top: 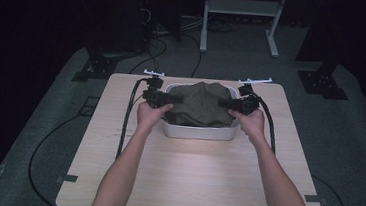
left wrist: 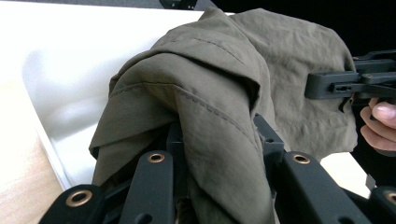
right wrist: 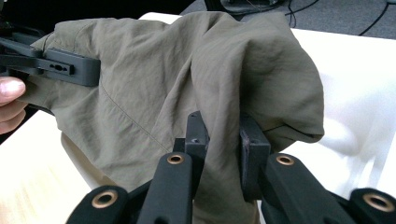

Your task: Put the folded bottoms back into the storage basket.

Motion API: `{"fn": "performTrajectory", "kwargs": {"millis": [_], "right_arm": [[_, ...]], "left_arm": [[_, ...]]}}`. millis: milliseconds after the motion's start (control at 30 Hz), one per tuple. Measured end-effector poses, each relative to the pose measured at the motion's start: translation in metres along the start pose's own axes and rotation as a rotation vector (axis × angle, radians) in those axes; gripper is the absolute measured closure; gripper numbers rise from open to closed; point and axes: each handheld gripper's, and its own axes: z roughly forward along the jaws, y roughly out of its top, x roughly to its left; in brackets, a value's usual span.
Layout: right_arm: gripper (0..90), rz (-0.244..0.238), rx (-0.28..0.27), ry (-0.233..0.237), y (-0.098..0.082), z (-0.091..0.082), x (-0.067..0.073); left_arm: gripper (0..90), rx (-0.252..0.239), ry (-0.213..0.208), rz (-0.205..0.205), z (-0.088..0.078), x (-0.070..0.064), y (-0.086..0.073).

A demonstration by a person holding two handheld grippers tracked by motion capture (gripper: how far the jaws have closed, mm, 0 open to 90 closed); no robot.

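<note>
Over the white tub [top: 198, 131], near the far end of the table [top: 194, 184], hangs a green cloth [top: 202, 104]. It is bunched up, and it sits partly inside the tub with its top poking above the rim.

Both tongs are pinched on it. Left gripper [top: 164, 99] bites the cloth's left edge; from the left gripper view you can see the fabric [left wrist: 205, 121] folded over and squeezed between the jaws. Right gripper [top: 233, 106] does the same on the other side, w/ cloth [right wrist: 187, 79] caught tight between its jaws. Each hand [top: 148, 116] is close to the tub's side (the right hand [top: 253, 124] too).

How far along? My guess: about the middle. The grab is done, on both ends, and the cloth is spread a bit between the two grippers. It is not clear of the tub, and it is not lying flat anywhere.

What is left, prob.: either lift it up and out onto the bare wood at the near end, or push it all the way down into the tub. I can't tell which way it goes from one look. Then let go w/ both tongs.
</note>
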Motion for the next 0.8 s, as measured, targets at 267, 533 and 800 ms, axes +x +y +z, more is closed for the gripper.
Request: {"fn": "performTrajectory", "kwargs": {"millis": [267, 533, 800], "right_arm": [[77.2, 0.013, 0.021, -0.012, -0.001, 0.004, -0.006], [77.2, 0.021, 0.037, -0.021, -0.001, 0.010, -0.009], [77.1, 0.033, 0.053, -0.031, -0.001, 0.018, -0.012]], "left_arm": [[66.7, 0.027, 0.018, -0.015, 0.010, 0.005, 0.000], [66.7, 0.055, 0.033, -0.026, 0.014, 0.009, 0.002], [66.4, 0.078, 0.059, -0.008, 0.017, 0.008, 0.005]]}}
